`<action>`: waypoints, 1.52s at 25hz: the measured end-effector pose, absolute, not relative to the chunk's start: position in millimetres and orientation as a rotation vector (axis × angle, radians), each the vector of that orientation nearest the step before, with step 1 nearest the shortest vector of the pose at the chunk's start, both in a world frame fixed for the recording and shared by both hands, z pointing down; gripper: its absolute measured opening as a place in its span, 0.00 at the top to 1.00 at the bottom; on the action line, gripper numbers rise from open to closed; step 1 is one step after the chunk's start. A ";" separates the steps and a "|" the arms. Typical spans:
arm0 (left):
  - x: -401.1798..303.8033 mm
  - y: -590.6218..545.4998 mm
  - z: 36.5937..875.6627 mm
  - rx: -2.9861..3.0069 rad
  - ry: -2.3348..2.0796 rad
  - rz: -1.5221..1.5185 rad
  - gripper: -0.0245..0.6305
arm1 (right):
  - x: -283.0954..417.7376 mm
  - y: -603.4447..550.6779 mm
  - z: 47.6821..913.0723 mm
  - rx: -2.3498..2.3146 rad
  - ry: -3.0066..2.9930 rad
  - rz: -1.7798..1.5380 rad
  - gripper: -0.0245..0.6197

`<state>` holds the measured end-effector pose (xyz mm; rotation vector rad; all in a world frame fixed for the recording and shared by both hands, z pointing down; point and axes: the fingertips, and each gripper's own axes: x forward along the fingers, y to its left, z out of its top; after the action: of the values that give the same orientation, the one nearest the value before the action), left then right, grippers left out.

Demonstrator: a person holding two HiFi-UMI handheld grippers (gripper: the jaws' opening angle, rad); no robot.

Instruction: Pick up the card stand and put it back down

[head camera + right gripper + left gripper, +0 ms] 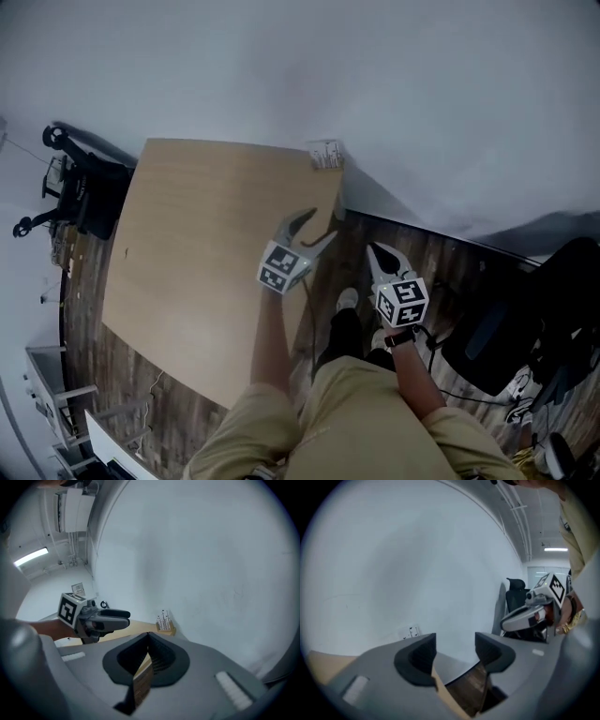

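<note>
The light wooden table (pixel 187 272) is partly covered by the person's forearm. Above it the left gripper (pixel 316 228) has its jaws spread and empty. The right gripper (pixel 149 641) has its jaws pressed together. The small wooden card stand (pixel 325 155) sits on the table's far corner, its cards too tiny to read.

There was one card stand (pixel 325 155), at the upper middle of the head view, on one wooden surface (pixel 187 281). Two grippers showed: the left gripper (pixel 317 225) and the right gripper (pixel 378 253). One black office chair (pixel 502 342) stood at the lower right.
</note>
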<state>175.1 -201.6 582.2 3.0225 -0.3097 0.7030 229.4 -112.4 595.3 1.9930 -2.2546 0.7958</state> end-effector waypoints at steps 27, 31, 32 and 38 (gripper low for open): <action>124.4 23.5 448.9 2.989 -1.043 0.138 0.96 | 209.8 48.3 452.5 2.028 -2.362 0.225 0.96; 126.1 30.1 445.2 3.008 -1.036 0.140 0.96 | 212.9 53.7 451.1 2.045 -2.367 0.213 0.96; 125.3 30.9 447.8 3.007 -1.037 0.151 0.96 | 212.5 55.0 450.4 2.044 -2.370 0.204 0.96; 128.2 32.1 456.0 3.002 -1.030 0.175 0.96 | 216.0 58.3 451.2 2.048 -2.377 0.192 0.96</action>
<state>128.2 32.1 456.0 3.0019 -1.0300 0.1754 216.0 58.3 451.2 2.0481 -2.3768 0.1915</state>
